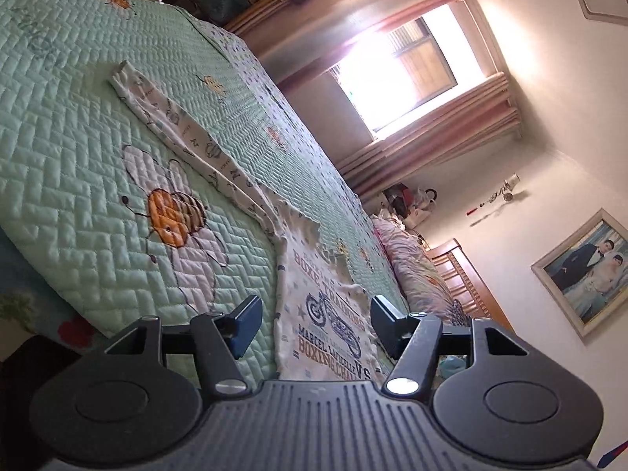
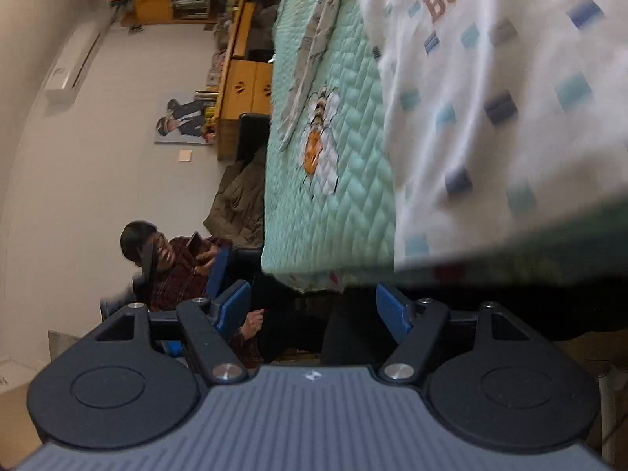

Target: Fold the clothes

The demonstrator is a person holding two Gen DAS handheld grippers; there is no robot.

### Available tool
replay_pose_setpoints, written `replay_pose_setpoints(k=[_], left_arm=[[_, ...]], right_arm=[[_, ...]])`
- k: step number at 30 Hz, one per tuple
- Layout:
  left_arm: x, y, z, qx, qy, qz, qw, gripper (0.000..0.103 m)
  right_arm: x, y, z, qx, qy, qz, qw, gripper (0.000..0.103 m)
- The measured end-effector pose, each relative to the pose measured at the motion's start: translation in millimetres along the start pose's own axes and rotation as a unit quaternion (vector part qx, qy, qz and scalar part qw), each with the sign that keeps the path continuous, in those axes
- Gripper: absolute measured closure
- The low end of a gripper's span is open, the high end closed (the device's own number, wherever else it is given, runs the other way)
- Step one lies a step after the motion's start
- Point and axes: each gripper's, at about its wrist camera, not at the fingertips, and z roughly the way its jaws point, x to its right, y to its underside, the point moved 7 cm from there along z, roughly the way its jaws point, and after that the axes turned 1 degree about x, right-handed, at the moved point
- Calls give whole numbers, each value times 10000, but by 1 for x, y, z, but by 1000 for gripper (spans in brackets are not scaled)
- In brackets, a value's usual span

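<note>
Shirt (image 1: 325, 314) on quilt (image 1: 98, 157); sleeve (image 1: 176, 125) stretched beyond, beside bee patch (image 1: 172, 216).

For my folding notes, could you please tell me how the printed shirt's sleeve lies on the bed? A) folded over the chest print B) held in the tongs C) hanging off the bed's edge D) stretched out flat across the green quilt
D: the sleeve of the printed shirt lies stretched out flat on the green quilt, away from the chest print.

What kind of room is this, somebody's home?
Most likely a home bedroom: a bed with a green quilt, a curtained window, and a framed portrait on the wall. A printed shirt lies on the quilt.
</note>
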Motion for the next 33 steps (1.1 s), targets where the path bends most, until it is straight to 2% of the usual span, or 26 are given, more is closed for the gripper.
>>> replay_pose_setpoints(k=[5, 10, 14, 17, 21, 23, 27, 28, 29, 30, 32, 33], left_arm=[[26, 5, 6, -189, 97, 356, 9991, 39], [51, 15, 20, -434, 127, 717, 9964, 38], [65, 27, 47, -758, 43, 1131, 9907, 36], [73, 37, 74, -1035, 36, 1189, 9875, 36], [85, 48, 108, -1351, -16, 1430, 9805, 36], [87, 52, 121, -1445, -62, 1511, 9779, 36], [85, 54, 135, -1567, -104, 1560, 9752, 36], [81, 54, 138, -1589, -110, 1513, 9756, 36], [78, 54, 143, -1627, -99, 1447, 9760, 36], [74, 54, 148, -1665, -89, 1380, 9763, 36], [67, 55, 163, -1810, -38, 1311, 9747, 36], [65, 55, 173, -1897, -15, 1294, 9733, 36]], right_arm=[[-14, -37, -54, 997, -464, 99, 9939, 31], [-2, -74, -136, 2140, -466, 275, 9753, 30], [18, -110, -172, 2715, -444, 284, 9610, 29], [24, -153, -185, 3048, -560, 392, 9499, 29], [26, -215, -167, 3325, -615, 347, 9404, 26], [32, -253, -145, 3327, -488, 397, 9409, 26], [84, -293, -153, 3578, 76, 849, 9299, 28], [97, -295, -165, 3678, -20, 981, 9247, 41], [103, -291, -182, 3845, -69, 1001, 9177, 44], [106, -287, -200, 4036, -26, 959, 9099, 44], [95, -276, -230, 4515, 249, 616, 8898, 34], [85, -276, -234, 4542, 224, 427, 8896, 32]])
